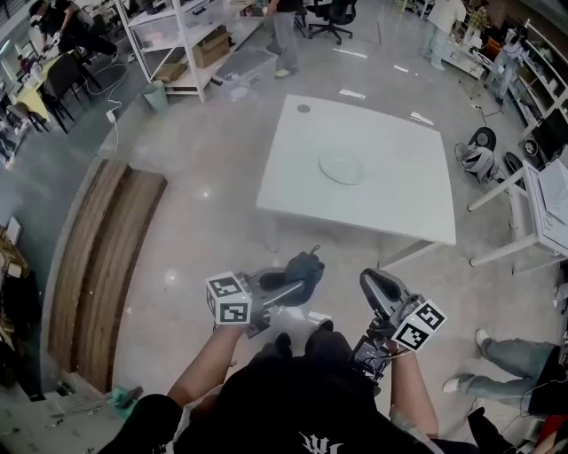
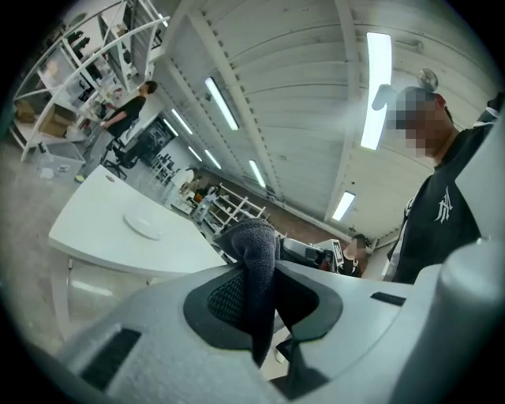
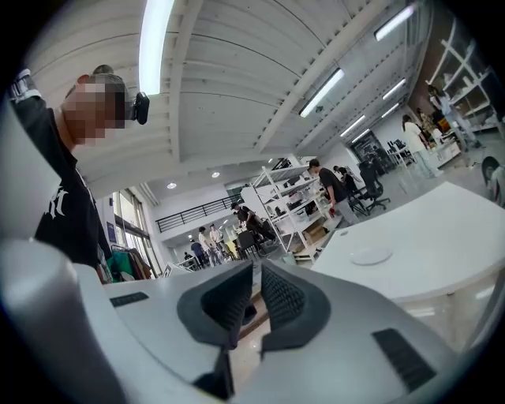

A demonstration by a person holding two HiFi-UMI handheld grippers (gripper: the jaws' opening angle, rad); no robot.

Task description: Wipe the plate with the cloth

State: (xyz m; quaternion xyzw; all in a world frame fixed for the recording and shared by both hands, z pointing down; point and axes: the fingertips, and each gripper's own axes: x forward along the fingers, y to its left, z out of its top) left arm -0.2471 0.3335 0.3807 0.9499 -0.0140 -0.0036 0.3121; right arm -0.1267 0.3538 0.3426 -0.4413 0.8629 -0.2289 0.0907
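A white plate [image 1: 342,168] lies near the middle of a white square table [image 1: 390,208] some way ahead of me; neither gripper is near it. My left gripper [image 1: 282,285] is held low in front of my body, over the floor. It is shut on a dark grey cloth [image 1: 304,266], which bulges out past the fingertips. In the left gripper view the cloth [image 2: 254,245] is pinched between the pads of the left gripper [image 2: 256,298], with the plate [image 2: 144,227] far off. My right gripper [image 1: 374,285] is shut and holds nothing; in its own view the right gripper [image 3: 254,296] has the plate [image 3: 371,256] beyond it.
A long wooden platform [image 1: 102,266] runs along the floor at the left. White shelving [image 1: 182,40] and an office chair [image 1: 333,16] stand at the back. Another white desk [image 1: 541,208] and helmets [image 1: 479,158] are at the right. A person's legs [image 1: 510,359] show at the lower right.
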